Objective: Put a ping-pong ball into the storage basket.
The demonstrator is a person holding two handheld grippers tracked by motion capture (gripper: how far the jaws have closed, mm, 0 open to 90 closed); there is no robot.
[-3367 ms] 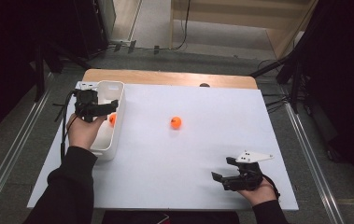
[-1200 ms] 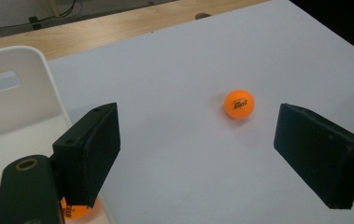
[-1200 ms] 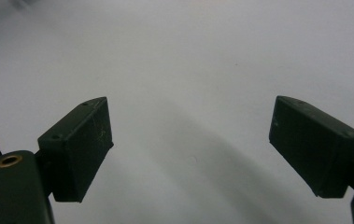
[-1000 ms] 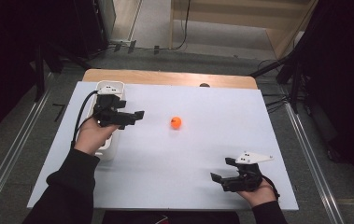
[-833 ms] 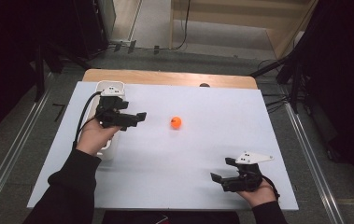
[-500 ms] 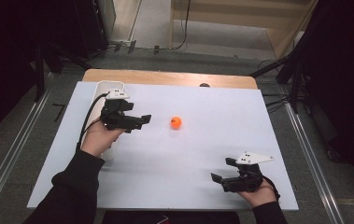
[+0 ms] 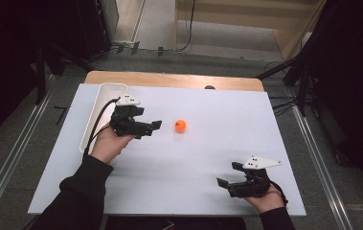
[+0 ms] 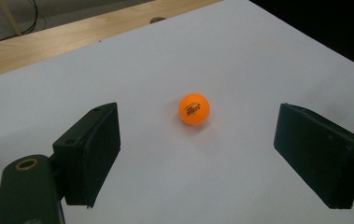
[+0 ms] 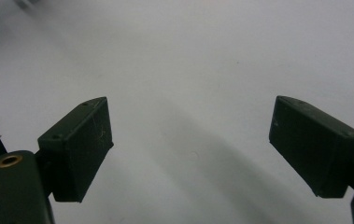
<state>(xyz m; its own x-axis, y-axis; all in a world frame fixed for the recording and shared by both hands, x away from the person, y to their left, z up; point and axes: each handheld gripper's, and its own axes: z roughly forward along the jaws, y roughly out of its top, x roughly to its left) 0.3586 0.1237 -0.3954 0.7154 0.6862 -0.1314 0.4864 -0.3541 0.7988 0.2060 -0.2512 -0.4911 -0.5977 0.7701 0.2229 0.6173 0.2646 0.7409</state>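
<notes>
The left gripper has left the white bin and moved out over the table toward the orange ball; it now sits just short of it, pointing at it. Earlier it was over the bin, where another orange ball lay inside. So one ball looks dropped off already, and this reads as the reach for the second. Its jaws stand wide apart with nothing between them; in the left gripper view the ball lies ahead of the jaws, centred in the gap, not touched.

The right gripper has not moved, parked at the near right of the table, jaws apart and empty over bare surface.

The ball has kept its spot mid-table, well apart from the bin.

Ball: small, smooth, matte plastic sphere with tiny dark print, likely light and quick to roll. Table: flat white matte sheet over a wooden top. Bin: long, rounded-corner, white plastic. Jaw pads: black, blocky, flat-faced.
</notes>
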